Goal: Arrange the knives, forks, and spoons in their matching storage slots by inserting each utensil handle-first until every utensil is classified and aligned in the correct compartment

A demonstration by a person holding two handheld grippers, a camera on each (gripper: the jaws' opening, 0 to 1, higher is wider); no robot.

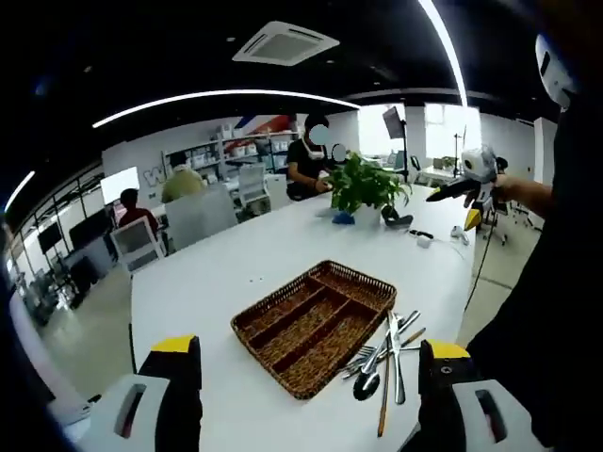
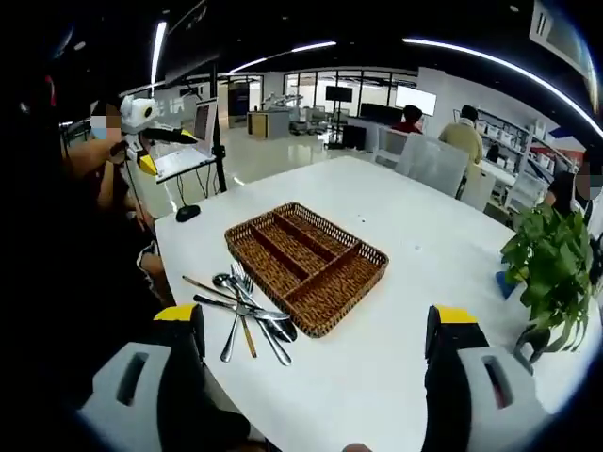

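Cutlery (image 2: 243, 317) lies piled beside the wicker tray (image 2: 306, 266) at frame centre on the white counter (image 2: 396, 358); both the left hand-held gripper (image 1: 306, 377) and the right hand-held gripper (image 2: 316, 353) are spread, holding nothing.

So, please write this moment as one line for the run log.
stage: start, nothing sorted | wicker tray: compartments empty | utensils: piled on table beside tray | left gripper: open | right gripper: open

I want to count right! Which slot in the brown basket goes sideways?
In the brown woven wicker tray, the short end compartment farthest from the silver cutlery pile runs crosswise; the others run lengthwise.
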